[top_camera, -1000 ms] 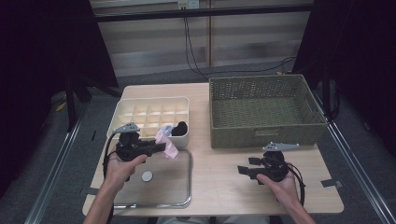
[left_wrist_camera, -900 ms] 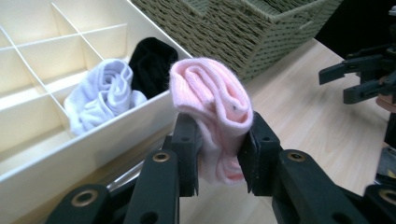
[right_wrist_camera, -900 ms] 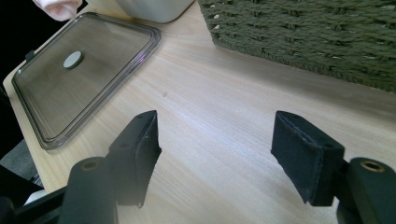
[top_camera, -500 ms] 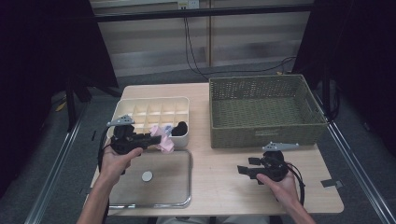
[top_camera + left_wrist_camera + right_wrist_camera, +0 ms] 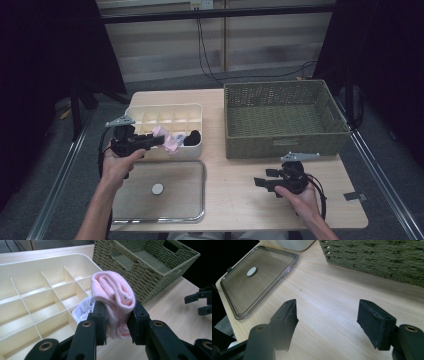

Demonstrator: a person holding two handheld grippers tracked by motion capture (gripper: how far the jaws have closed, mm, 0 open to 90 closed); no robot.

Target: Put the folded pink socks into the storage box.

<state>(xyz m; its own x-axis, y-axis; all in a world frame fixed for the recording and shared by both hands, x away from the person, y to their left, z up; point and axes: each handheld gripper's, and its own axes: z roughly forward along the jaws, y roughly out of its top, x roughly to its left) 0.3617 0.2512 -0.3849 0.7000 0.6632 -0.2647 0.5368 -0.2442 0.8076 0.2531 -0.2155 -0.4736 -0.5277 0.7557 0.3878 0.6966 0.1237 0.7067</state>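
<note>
Cream plastic divided organiser box (image 5: 165, 116) holds a dark rolled item (image 5: 192, 137) in one near compartment; the woven olive basket (image 5: 285, 117) shows nothing inside. Left hand-held gripper (image 5: 116, 322) clamps a rolled pink sock (image 5: 113, 302) above the box's near edge. Right hand-held gripper (image 5: 327, 322) gapes wide over the tabletop (image 5: 332, 292), gripping nothing.

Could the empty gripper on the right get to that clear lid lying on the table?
Probably yes: the right gripper stands open and holds nothing, and bare table lies between it and the clear lid.
</note>
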